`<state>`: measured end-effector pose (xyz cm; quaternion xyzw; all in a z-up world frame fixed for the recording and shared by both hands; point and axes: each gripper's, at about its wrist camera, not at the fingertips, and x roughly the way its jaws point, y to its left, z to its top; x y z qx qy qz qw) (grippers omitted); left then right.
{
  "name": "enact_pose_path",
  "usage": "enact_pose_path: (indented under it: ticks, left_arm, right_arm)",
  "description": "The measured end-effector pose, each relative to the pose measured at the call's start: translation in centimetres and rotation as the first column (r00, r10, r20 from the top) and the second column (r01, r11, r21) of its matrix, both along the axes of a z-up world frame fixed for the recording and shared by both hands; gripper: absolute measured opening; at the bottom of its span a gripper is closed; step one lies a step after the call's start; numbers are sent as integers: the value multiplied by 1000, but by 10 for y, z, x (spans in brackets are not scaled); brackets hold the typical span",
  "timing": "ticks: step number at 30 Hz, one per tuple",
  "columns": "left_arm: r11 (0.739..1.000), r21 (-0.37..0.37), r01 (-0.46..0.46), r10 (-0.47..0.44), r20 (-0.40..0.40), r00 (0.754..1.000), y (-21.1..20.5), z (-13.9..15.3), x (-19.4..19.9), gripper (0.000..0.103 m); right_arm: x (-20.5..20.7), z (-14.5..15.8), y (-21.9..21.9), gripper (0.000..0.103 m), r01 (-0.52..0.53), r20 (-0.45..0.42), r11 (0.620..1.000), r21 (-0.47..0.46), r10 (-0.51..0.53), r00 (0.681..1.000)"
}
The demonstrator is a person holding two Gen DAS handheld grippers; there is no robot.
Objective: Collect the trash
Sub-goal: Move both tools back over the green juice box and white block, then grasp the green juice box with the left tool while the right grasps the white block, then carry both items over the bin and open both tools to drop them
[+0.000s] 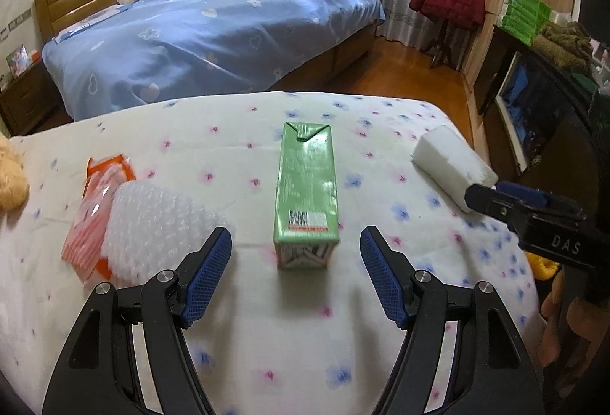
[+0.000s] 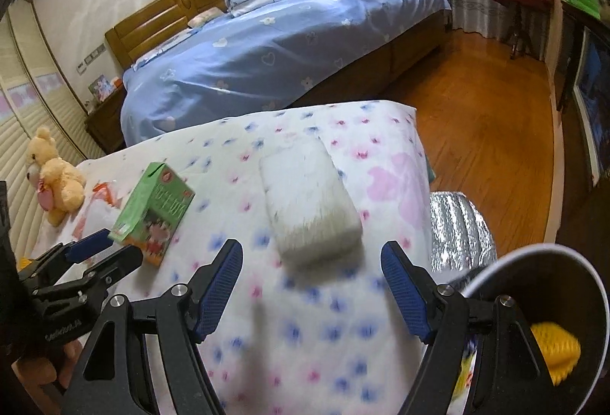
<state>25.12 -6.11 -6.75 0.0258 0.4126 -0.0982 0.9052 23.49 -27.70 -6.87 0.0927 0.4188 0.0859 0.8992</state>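
A green drink carton [image 1: 305, 186] lies on the flowered sheet, its near end just ahead of my left gripper [image 1: 295, 247], which stands open around nothing. Left of it lie crumpled bubble wrap [image 1: 152, 224] and an orange and pink wrapper [image 1: 95, 205]. A white foam block [image 2: 312, 205] rests near the bed's right edge, just beyond my open right gripper [image 2: 310, 251], whose pads touch nothing. The carton [image 2: 156, 213] and the left gripper [image 2: 110, 249] show at the left of the right wrist view. The right gripper [image 1: 490, 188] reaches the block [image 1: 450, 167] from the right.
A white-rimmed bin [image 2: 533, 250] holding a yellow item [image 2: 556, 346] stands at the lower right beside a silver foil bag [image 2: 457, 232]. A teddy bear [image 2: 57, 175] sits at the bed's left. A blue bed [image 1: 213, 45] lies beyond a strip of wooden floor [image 2: 476, 133].
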Motion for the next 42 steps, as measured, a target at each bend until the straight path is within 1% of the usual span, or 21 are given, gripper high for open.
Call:
enact_pose_path:
  ticks: [2, 3, 4, 5, 6, 7, 11, 17, 21, 27, 32, 36, 42]
  left_arm:
    - [1000, 12, 4, -4, -2, 1000, -3, -2, 3, 71]
    - [1000, 18, 7, -7, -3, 1000, -5, -3, 5, 69]
    - [1000, 24, 9, -9, -3, 1000, -6, -4, 6, 60]
    - [999, 30, 14, -14, -9, 1000, -7, -6, 7, 44]
    - [999, 27, 22, -22, -25, 999, -8, -9, 9, 36]
    - [999, 19, 28, -28, -35, 999, -8, -11, 10, 30]
    - [999, 5, 39, -39, -13, 999, -7, -8, 2, 30]
    - [996, -31, 86, -85, 19, 996, -16, 8, -23, 30]
    - [990, -49, 132, -131, 33, 991, -29, 16, -44, 30]
    - [976, -69, 207, -205, 45, 978, -51, 26, -80, 30]
    - [963, -64, 263, -261, 44, 964, -70, 27, -103, 30]
    - [952, -68, 298, -296, 39, 955, -84, 28, -117, 30]
    - [936, -59, 346, -344, 47, 938, -108, 30, -131, 30]
  right_arm:
    - [8, -2, 2, 76, -2, -6, 1000, -14, 2, 1000]
    - [11, -2, 3, 73, -3, -9, 1000, -18, 3, 1000]
    - [14, -3, 3, 71, -5, -7, 1000, -23, 5, 1000]
    - [16, -4, 5, 59, -6, -8, 999, -33, 6, 1000]
    - [17, -5, 6, 50, -6, -12, 999, -46, 5, 1000]
    - [18, -6, 6, 50, -4, -22, 999, -51, 3, 1000]
    - [6, -4, 4, 48, 4, -3, 999, -42, -4, 1000]
    - [-34, 11, -7, 48, 24, 49, 999, 37, -26, 998]
    - [-63, 16, -16, 48, 37, 63, 995, 87, -42, 997]
    - [-98, 15, -29, 48, 68, 59, 990, 122, -76, 995]
    - [-127, 14, -48, 48, 115, 54, 983, 146, -124, 991]
    - [-147, 13, -65, 48, 156, 52, 974, 162, -166, 985]
    - [-164, 14, -86, 48, 200, 54, 965, 169, -212, 976]
